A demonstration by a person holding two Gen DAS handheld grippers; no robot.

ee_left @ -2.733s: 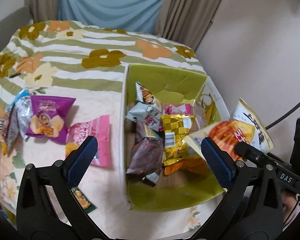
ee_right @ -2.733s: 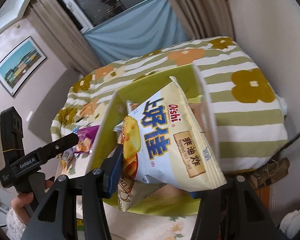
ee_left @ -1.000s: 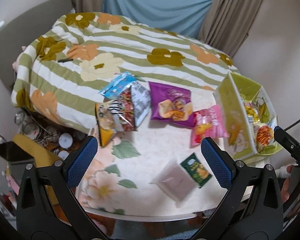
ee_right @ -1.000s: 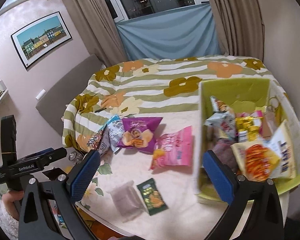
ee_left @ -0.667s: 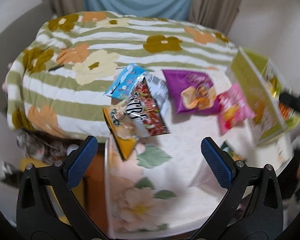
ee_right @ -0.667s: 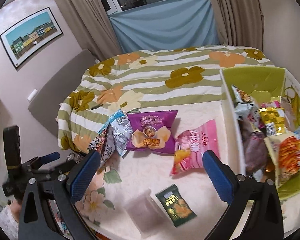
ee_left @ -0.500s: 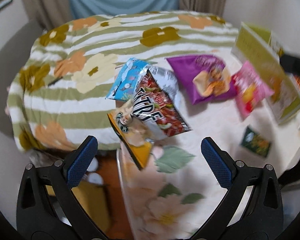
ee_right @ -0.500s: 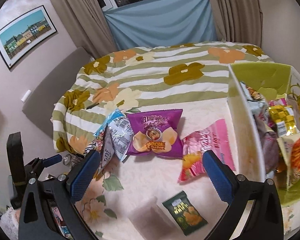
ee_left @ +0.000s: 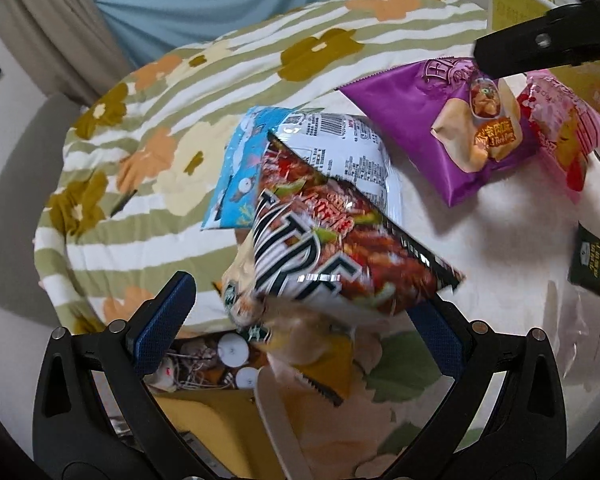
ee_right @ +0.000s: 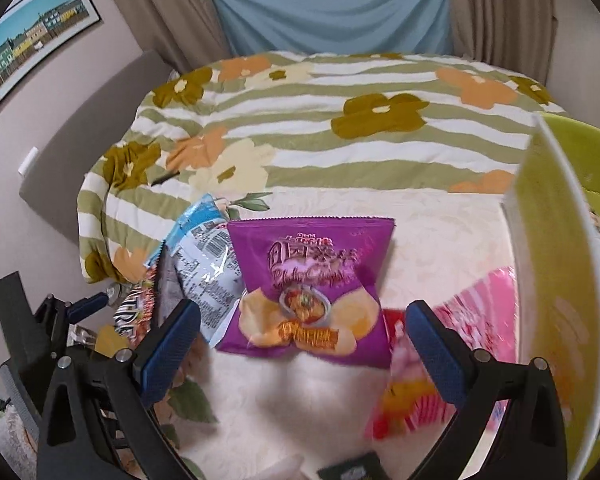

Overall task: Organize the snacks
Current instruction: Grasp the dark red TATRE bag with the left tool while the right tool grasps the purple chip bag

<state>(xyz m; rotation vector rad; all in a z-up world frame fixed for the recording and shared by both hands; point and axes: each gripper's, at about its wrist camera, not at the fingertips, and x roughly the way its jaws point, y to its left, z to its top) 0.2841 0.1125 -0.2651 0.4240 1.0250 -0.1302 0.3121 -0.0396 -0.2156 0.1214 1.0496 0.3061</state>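
Both claws hang over the table with their jaws spread wide and nothing between them.

The left claw hovers at the table's corner. Straight ahead of it, between its blue pads, lies a small heap of packets: a red bag with black-and-white lettering on top, a white bag under its far end, a blue bag poking out to the left, and a yellow bag nearest the claw, blurred, so I cannot make out its print. Further ahead and to the right sits a purple bag, with a pink bag touching its right side. A small dark green packet lies at the far right edge of that view.

The right claw hovers over the purple bag, which lies just ahead, centred between its pads. The pink bag is close on the right, partly behind the right pad. Beyond that stands the green box, its white wall upright, with snacks just visible inside. The heap is off to the left, and the left claw shows there too.
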